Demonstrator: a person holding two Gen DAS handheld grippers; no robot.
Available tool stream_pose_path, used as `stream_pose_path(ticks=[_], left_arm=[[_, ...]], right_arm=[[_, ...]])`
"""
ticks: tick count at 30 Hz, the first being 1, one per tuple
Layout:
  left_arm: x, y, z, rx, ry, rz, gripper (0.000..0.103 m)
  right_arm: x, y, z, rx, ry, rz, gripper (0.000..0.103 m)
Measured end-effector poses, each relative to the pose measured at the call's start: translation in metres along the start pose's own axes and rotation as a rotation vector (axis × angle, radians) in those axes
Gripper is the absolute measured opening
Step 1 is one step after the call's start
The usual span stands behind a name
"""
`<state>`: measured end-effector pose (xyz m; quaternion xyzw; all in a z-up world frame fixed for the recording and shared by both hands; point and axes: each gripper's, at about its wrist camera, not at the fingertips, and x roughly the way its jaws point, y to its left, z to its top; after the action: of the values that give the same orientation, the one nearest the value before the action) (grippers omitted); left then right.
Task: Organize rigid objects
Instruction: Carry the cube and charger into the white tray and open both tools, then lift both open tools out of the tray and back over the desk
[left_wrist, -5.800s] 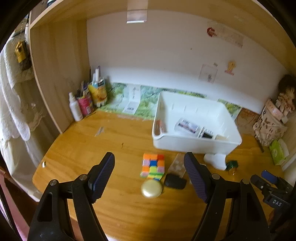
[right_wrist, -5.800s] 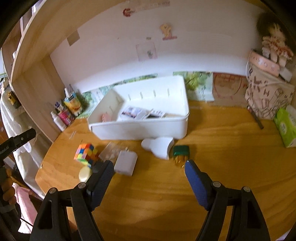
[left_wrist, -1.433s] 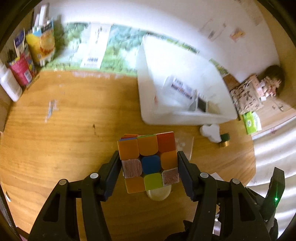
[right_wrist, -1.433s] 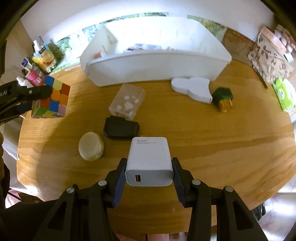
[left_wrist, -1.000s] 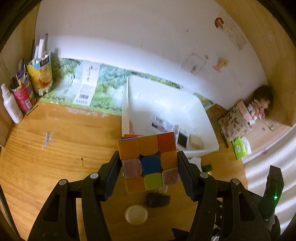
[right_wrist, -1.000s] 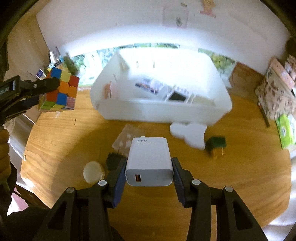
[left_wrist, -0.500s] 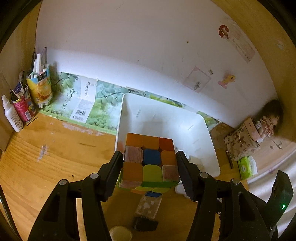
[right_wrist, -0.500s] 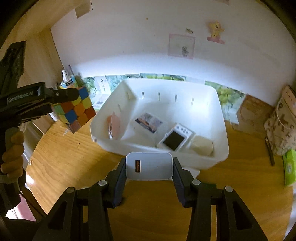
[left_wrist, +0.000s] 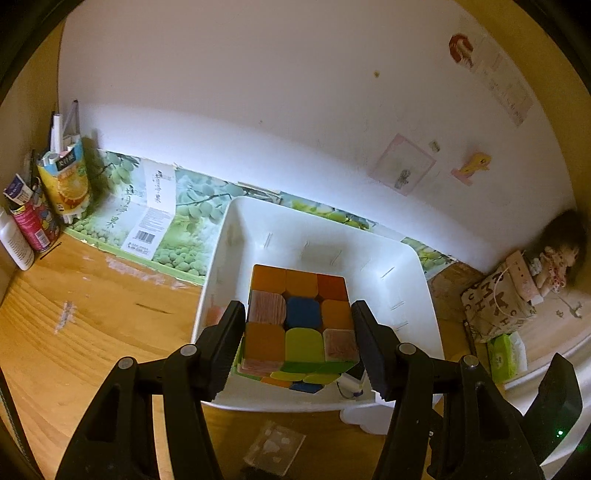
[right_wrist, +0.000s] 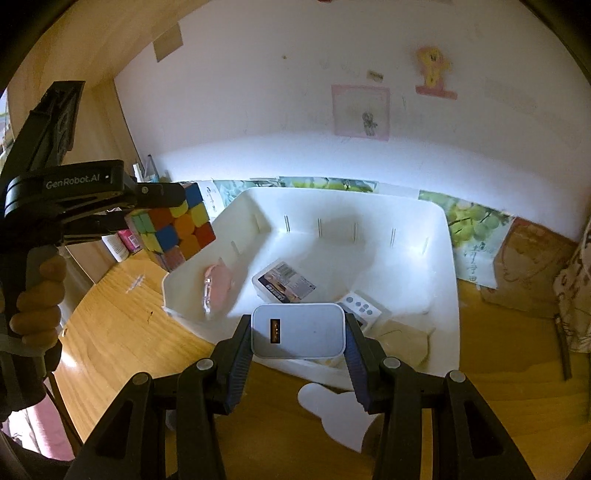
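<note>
In the left wrist view, the left hand-held gripper (left_wrist: 299, 341) pinches a multicoloured plastic puzzle cube (left_wrist: 300, 321) between its two black fingers, the pads pressed against the cube's sides. The cube hangs above the near left part of a white rectangular plastic bin (left_wrist: 413, 266), which stands on the wooden desk (left_wrist: 92, 314). A small clear plastic box (left_wrist: 275, 448) lies on the desk just in front of the bin. A flat white cloud-shaped piece (left_wrist: 364, 419) lies at the bin's near right corner. Behind the bin, a green printed paper sheet (left_wrist: 147, 221) leans against the wall.

In the right wrist view, the right hand-held gripper (right_wrist: 298, 332) is clamped on a white rectangular charger block (right_wrist: 299, 334), held over the bin's (right_wrist: 439, 236) near rim. Inside the bin lie a pink flat item (right_wrist: 218, 286) by the left wall, a printed white packet (right_wrist: 284, 282) in the middle, a small white device with round buttons (right_wrist: 360, 308) and a beige item (right_wrist: 402, 339) toward the right. To the left of the bin, a person's hand (right_wrist: 37, 295) grips the left hand-held gripper (right_wrist: 166, 218), which carries the cube (right_wrist: 173, 229) above the bin's left corner.
</note>
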<state>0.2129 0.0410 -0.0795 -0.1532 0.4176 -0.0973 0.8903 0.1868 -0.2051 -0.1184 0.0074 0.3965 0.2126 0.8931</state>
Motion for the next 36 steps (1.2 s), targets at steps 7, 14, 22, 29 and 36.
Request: stream_pose_path(ticks=[7,14,22,29,36], left_arm=[[0.020,-0.020,0.000,0.018,0.025,0.019,0.063],[0.027,-0.030,0.003,0.026,0.033,0.046,0.063],[0.031,-0.030,0.007,-0.003,0.054,0.070,0.065],[0.011,-0.032,0.010,-0.017,-0.015,0.089,0.082],[-0.012,-0.024,0.009,-0.060,-0.067,0.088,0.082]], right_arm=[[0.026,-0.028,0.002,0.050,0.040,0.030,0.047],[0.038,-0.043,0.000,0.085,0.086,0.064,0.047],[0.045,-0.050,-0.001,0.119,0.103,0.095,0.050],[0.041,-0.045,0.000,0.117,0.089,0.131,0.068],[0.021,-0.035,0.003,0.096,0.044,0.107,0.075]])
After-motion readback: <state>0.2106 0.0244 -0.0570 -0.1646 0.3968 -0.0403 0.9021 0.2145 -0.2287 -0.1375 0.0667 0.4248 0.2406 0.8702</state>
